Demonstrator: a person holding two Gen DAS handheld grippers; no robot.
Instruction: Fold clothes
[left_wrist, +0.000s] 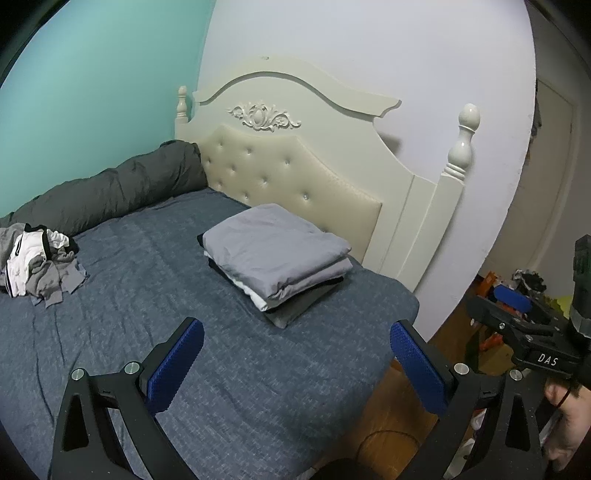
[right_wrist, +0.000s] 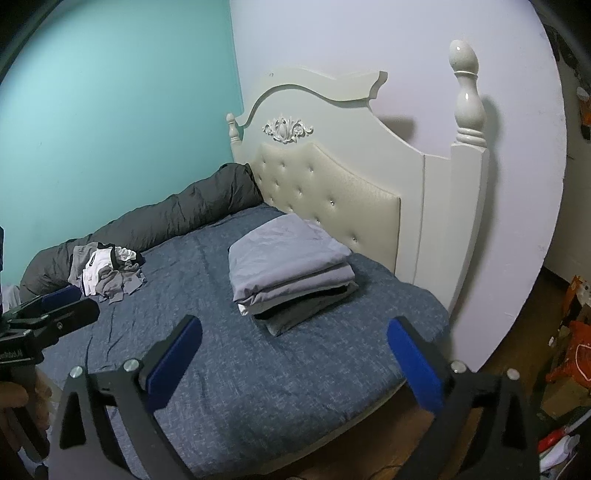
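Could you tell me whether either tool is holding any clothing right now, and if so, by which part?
Nothing is held: the left tool and the right tool are both open and empty above the bed.

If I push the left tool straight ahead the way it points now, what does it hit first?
Most likely the blue bedspread: the open left tool points down at bare cover short of the folded stack. Depth is unclear.

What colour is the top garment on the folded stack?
Light grey-lavender; the top garment shows best in the left wrist view.
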